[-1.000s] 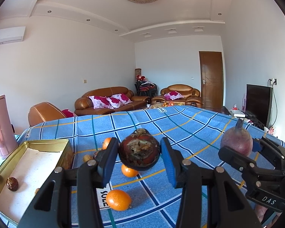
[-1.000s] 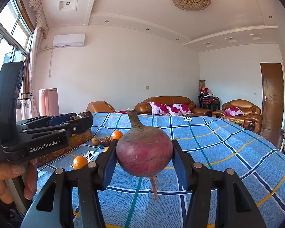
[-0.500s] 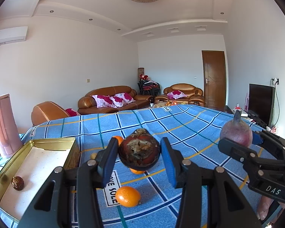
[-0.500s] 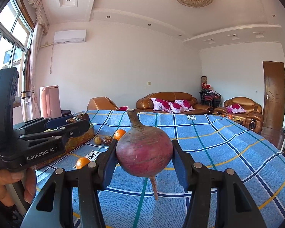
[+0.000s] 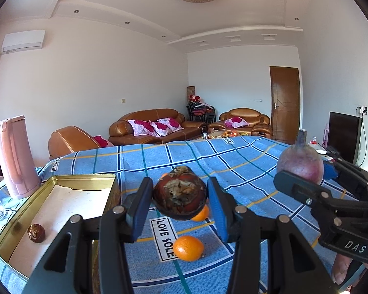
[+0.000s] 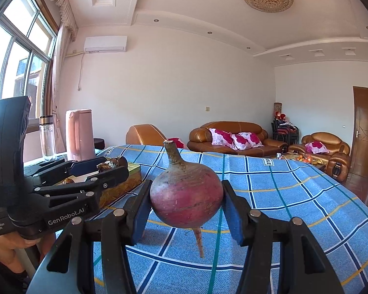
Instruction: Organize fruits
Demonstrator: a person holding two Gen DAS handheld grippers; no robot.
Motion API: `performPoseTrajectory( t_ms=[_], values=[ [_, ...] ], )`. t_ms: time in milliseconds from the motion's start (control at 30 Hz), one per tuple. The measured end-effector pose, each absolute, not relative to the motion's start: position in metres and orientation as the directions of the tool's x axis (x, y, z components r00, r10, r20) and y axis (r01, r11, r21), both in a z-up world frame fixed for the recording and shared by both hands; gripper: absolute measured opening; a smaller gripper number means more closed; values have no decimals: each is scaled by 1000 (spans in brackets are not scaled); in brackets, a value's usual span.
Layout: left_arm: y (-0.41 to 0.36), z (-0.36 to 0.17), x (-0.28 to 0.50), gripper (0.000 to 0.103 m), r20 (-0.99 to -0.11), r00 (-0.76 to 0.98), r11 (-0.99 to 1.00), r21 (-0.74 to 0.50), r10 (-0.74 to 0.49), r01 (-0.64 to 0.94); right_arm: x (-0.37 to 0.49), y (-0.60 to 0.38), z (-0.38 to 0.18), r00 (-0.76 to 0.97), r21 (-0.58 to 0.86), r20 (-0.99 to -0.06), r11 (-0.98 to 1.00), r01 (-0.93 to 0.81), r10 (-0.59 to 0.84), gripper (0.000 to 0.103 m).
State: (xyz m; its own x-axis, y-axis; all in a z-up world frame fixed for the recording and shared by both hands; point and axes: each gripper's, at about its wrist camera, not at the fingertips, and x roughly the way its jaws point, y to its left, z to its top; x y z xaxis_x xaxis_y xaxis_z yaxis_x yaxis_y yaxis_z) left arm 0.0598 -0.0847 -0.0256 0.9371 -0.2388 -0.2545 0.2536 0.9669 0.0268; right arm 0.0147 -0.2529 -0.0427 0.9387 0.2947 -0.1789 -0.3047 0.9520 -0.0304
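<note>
A dark mottled fruit (image 5: 179, 197) is being clamped in the left gripper (image 5: 179, 202), lower centre, near the gold tin's rim (image 5: 85, 177); a beet (image 6: 186, 195) is being pinched by the right gripper (image 6: 186, 204), centre, above open blue cloth (image 6: 294, 196). Since earlier, the tin is being shown nearer centre.

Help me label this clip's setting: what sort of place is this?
Most likely a home living room: brown leather sofas with floral cushions, a television by the wall, and a table under a blue checked cloth with fruit on it.
</note>
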Motion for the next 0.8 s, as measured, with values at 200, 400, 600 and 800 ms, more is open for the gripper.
performPoseTrajectory(
  t_ms=[200,400,600,800],
  values=[
    [-69,-24,59,47,-257,942,974,17,-215,227,18,-239,-37,930,-49,-181,942,-332,319,56],
    [-53,-23,60,48,-258,949,981,9,-182,191,23,-222,-33,919,-60,-188,929,-364,348,56],
    [-37,-24,60,47,-258,955,988,5,-145,152,28,-206,-29,903,-57,-190,914,-401,385,56],
    [-19,-24,62,47,-269,956,993,-6,-117,120,36,-186,-24,887,-62,-198,898,-436,417,56]
  ],
)
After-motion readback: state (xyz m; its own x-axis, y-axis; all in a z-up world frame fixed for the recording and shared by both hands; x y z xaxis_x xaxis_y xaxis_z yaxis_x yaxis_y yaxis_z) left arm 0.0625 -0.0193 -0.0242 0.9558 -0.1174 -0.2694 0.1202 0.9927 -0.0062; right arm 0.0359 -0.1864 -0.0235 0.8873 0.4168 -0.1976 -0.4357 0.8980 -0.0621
